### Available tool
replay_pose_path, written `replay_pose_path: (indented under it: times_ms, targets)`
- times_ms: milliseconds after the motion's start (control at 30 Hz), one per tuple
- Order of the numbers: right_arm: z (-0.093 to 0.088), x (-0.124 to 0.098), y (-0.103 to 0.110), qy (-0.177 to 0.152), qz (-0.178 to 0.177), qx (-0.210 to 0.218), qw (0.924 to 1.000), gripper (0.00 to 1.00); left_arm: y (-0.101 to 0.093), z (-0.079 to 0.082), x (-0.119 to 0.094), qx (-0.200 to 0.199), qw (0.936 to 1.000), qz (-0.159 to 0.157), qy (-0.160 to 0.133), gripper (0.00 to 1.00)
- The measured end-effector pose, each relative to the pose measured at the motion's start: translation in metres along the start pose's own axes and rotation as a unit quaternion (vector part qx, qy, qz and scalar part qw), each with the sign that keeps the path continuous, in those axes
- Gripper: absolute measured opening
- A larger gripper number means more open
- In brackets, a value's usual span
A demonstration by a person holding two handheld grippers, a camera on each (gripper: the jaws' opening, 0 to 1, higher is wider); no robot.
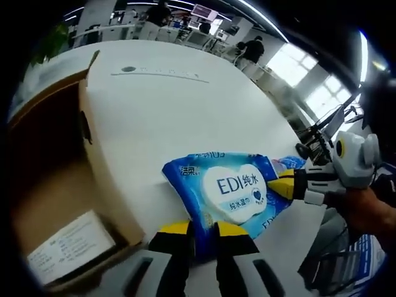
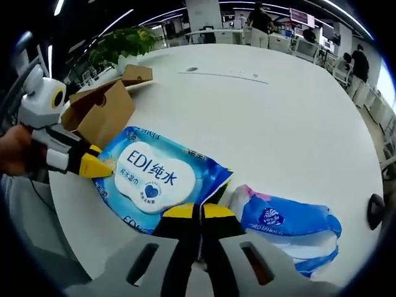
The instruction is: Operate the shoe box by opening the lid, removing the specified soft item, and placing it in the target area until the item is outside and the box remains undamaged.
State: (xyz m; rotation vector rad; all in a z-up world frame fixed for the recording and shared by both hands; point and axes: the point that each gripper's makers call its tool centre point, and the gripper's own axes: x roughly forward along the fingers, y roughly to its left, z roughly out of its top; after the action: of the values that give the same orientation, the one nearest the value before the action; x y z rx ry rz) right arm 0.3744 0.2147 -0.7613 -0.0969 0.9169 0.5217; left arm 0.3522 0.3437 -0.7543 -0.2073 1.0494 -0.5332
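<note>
The blue soft wet-wipes pack (image 1: 232, 192) lay on the white round desk (image 1: 185, 117) beside the open brown cardboard shoe box (image 1: 55, 185), outside it. The left claw (image 1: 201, 238) and right claw (image 2: 199, 216) each clenched one edge, hiding the pinched corners. The box's interior was cut off in shadow.

Wipes pack (image 2: 154, 182) — glossy plastic; box (image 2: 102, 111) — matt cardboard

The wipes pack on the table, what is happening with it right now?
A person holds the wipes pack with both tongs: the left tongs pinch one edge and the right tongs pinch the opposite edge. The pack is outside the open box and lies on the white table. A second blue pack lies beside it.
</note>
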Motion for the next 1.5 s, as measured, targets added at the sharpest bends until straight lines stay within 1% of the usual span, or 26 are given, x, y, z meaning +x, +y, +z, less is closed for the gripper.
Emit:
replay_pose_path:
  times_ms: [33, 233, 333, 367, 633, 733, 833, 900, 967, 1033, 1100, 1200, 1300, 1333, 1400, 1500]
  targets:
    - [0.000, 0.000, 0.000, 0.000, -0.002, -0.001, 1.0000, 0.02, 0.001, 0.000, -0.001, 0.005, 1.0000, 0.004, -0.001, 0.17]
    - [0.002, 0.001, -0.004, -0.001, -0.014, -0.005, 0.9999, 0.04, 0.002, -0.005, -0.010, 0.021, 0.9998, 0.002, 0.006, 0.19]
    - [0.003, -0.002, -0.003, 0.001, -0.020, -0.008, 0.9998, 0.05, 0.002, -0.007, -0.015, 0.024, 0.9997, 0.002, 0.007, 0.20]
    - [0.003, -0.003, -0.003, 0.001, -0.022, -0.008, 0.9997, 0.05, 0.006, -0.007, -0.016, 0.024, 0.9997, 0.001, 0.008, 0.20]
    - [0.005, -0.019, -0.006, -0.010, -0.037, 0.002, 0.9993, 0.04, 0.009, -0.010, -0.035, 0.030, 0.9995, -0.006, 0.002, 0.21]
    - [0.006, -0.027, -0.007, -0.015, -0.042, 0.005, 0.9990, 0.02, 0.010, -0.012, -0.042, 0.035, 0.9993, -0.011, 0.000, 0.21]
    - [0.008, -0.035, -0.003, -0.018, -0.041, 0.005, 0.9990, 0.03, 0.009, -0.015, -0.050, 0.041, 0.9990, -0.018, -0.004, 0.21]
    - [0.007, -0.042, 0.003, -0.021, -0.041, -0.005, 0.9989, 0.04, 0.009, -0.018, -0.056, 0.046, 0.9987, -0.022, -0.006, 0.22]
    - [0.008, -0.048, 0.007, -0.031, -0.040, -0.009, 0.9987, 0.05, 0.008, -0.019, -0.061, 0.050, 0.9983, -0.028, -0.011, 0.23]
    - [0.004, -0.055, 0.011, -0.035, -0.040, -0.007, 0.9985, 0.05, 0.010, -0.020, -0.069, 0.053, 0.9979, -0.032, -0.017, 0.23]
    - [-0.002, -0.061, 0.014, -0.036, -0.043, -0.006, 0.9984, 0.06, 0.013, -0.019, -0.077, 0.063, 0.9970, -0.036, -0.028, 0.23]
    - [-0.011, -0.070, 0.018, -0.040, -0.046, 0.008, 0.9981, 0.07, 0.016, -0.020, -0.090, 0.087, 0.9942, -0.045, -0.045, 0.25]
    - [-0.017, -0.077, 0.023, -0.044, -0.047, 0.012, 0.9979, 0.08, 0.019, -0.020, -0.102, 0.092, 0.9925, -0.053, -0.061, 0.26]
    - [-0.018, -0.079, 0.024, -0.045, -0.047, 0.015, 0.9978, 0.08, 0.020, -0.020, -0.108, 0.096, 0.9915, -0.056, -0.069, 0.26]
    - [-0.018, -0.080, 0.026, -0.047, -0.047, 0.020, 0.9976, 0.08, 0.024, -0.021, -0.115, 0.100, 0.9906, -0.055, -0.075, 0.26]
    - [-0.014, -0.081, 0.032, -0.050, -0.047, 0.021, 0.9974, 0.08, 0.030, -0.024, -0.125, 0.107, 0.9894, -0.056, -0.082, 0.27]
